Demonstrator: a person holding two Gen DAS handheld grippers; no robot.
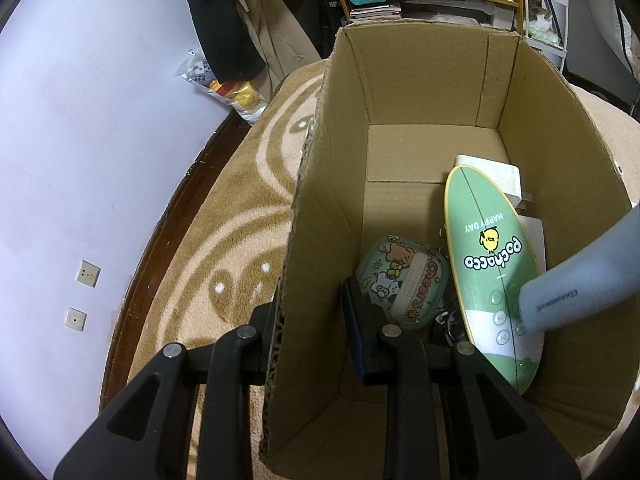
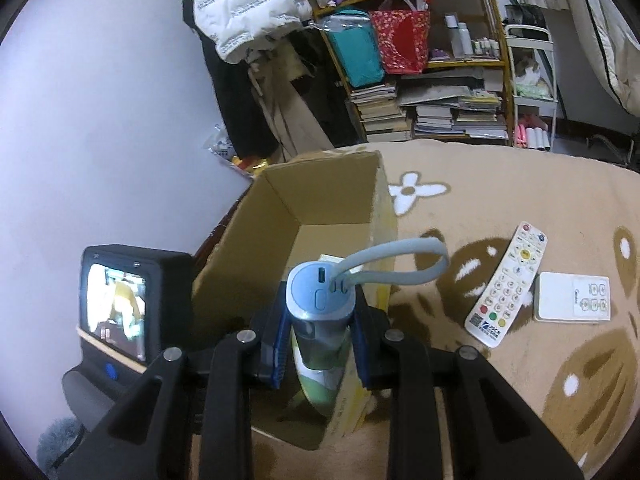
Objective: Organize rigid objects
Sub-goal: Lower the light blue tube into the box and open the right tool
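My left gripper (image 1: 316, 328) jaws straddle the brown cardboard box (image 1: 400, 80) near-left wall; right gripper (image 2: 320, 340) jaws clamp the grey-blue cylindrical device (image 2: 320, 304) over the box.

Tan patterned carpet (image 2: 500, 200), cardboard box (image 2: 280, 216), white remote (image 2: 508, 284), white flat controller (image 2: 572, 298) just beside it

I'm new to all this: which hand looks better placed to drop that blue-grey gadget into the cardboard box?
The right. The right gripper is already shut on the blue-grey device, held over the cardboard box. The left gripper straddles the box's left wall, apparently steadying it.
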